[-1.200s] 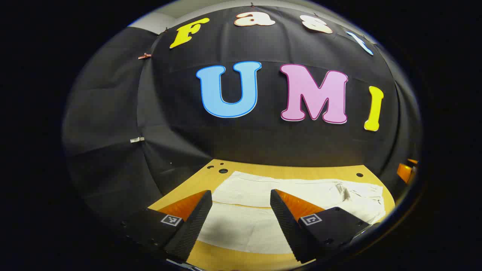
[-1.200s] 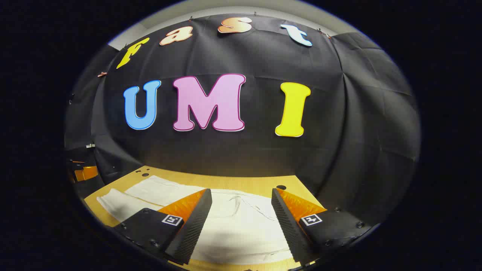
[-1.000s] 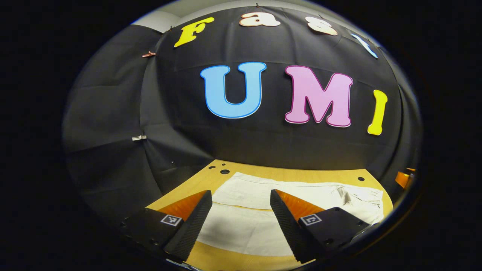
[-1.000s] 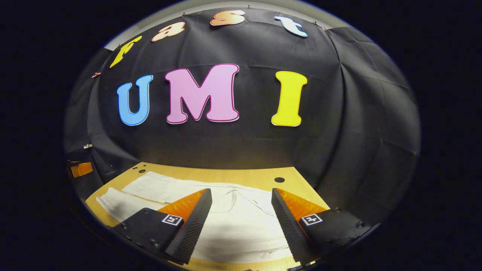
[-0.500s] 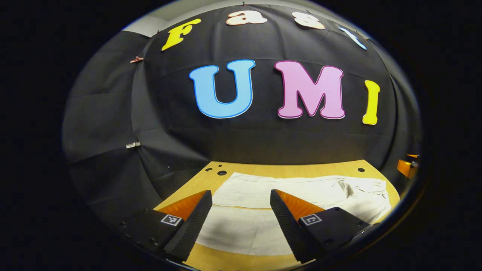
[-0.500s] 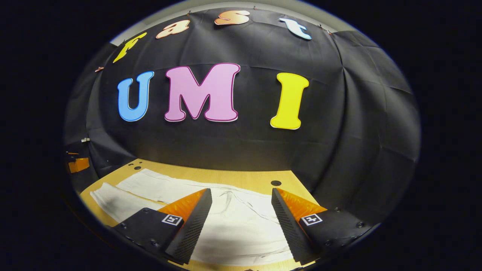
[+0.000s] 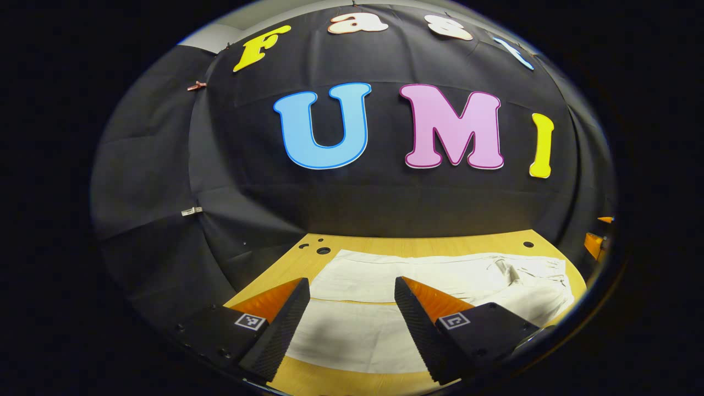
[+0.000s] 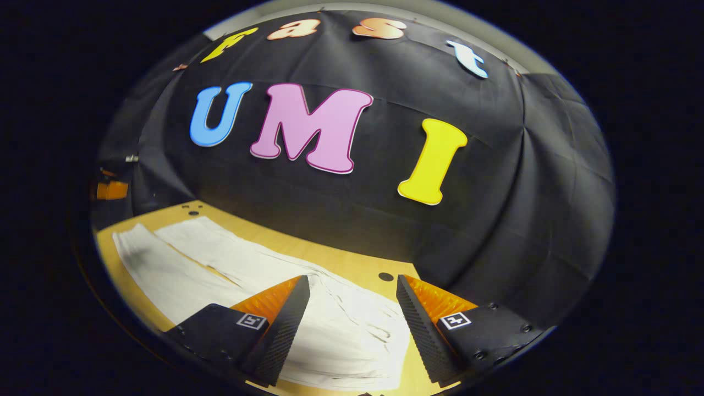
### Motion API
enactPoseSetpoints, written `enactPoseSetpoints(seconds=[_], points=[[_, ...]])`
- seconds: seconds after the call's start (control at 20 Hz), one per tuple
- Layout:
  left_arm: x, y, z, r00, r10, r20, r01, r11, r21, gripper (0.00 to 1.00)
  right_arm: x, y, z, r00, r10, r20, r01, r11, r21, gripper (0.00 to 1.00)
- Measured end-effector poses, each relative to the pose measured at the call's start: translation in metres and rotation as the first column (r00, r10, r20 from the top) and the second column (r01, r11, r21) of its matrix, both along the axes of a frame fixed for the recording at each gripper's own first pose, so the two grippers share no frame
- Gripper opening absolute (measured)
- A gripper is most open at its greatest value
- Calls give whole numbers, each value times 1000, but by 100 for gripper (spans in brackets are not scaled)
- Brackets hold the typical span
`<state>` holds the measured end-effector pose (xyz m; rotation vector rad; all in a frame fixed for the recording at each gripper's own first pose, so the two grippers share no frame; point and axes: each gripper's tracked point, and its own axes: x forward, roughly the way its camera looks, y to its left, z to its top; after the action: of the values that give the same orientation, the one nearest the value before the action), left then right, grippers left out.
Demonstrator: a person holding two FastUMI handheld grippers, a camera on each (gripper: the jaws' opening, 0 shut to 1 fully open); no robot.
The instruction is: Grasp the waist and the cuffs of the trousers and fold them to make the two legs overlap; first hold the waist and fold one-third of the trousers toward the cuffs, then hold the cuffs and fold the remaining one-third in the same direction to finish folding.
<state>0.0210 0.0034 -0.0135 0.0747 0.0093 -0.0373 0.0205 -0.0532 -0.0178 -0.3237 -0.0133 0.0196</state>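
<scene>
On the wooden table the white trousers are lying flat, legs side by side, waist off toward the right end. Left gripper hangs wide open over the legs, gripping nothing, and right gripper is just as wide above the waist.

Left gripper and right gripper each carry two wedge-shaped fingers with ribbed inner pads, small square black-and-white markers and round screws on their bases.
</scene>
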Motion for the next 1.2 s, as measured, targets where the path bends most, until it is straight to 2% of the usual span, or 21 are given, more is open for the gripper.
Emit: enactPoseSetpoints(seconds=[0.15,0.3,0.5,0.55,0.65,0.7,0.85,0.95,1.2], points=[[-1,7,-7,1000,19,-14,-19,1000,-19,98,1,-16,-12,999,46,-26,-50,987,-151,98],[-3,15,-14,999,44,-25,-44,999,-28,98,4,-44,-29,997,45,-68,-65,942,-329,98],[-7,23,-29,996,69,-58,-71,997,-40,98,5,-67,-66,983,73,-170,-141,894,-425,98],[-8,26,-34,995,75,-65,-78,996,-43,98,0,-70,-77,976,80,-200,-166,874,-458,98],[-11,31,-46,991,92,-92,-97,994,-50,98,-6,-69,-110,950,120,-289,-268,790,-551,98],[-13,32,-49,990,92,-104,-98,994,-57,98,-10,-69,-122,938,135,-318,-303,764,-569,98],[-14,41,-57,985,113,-128,-127,986,-104,98,-24,-76,-153,912,135,-387,-363,704,-611,98],[-16,48,-62,981,133,-138,-150,981,-125,98,-35,-82,-175,887,130,-443,-405,681,-610,98],[-25,69,-74,969,186,-165,-208,970,-129,98,-40,-91,-206,845,133,-518,-491,577,-652,98]])
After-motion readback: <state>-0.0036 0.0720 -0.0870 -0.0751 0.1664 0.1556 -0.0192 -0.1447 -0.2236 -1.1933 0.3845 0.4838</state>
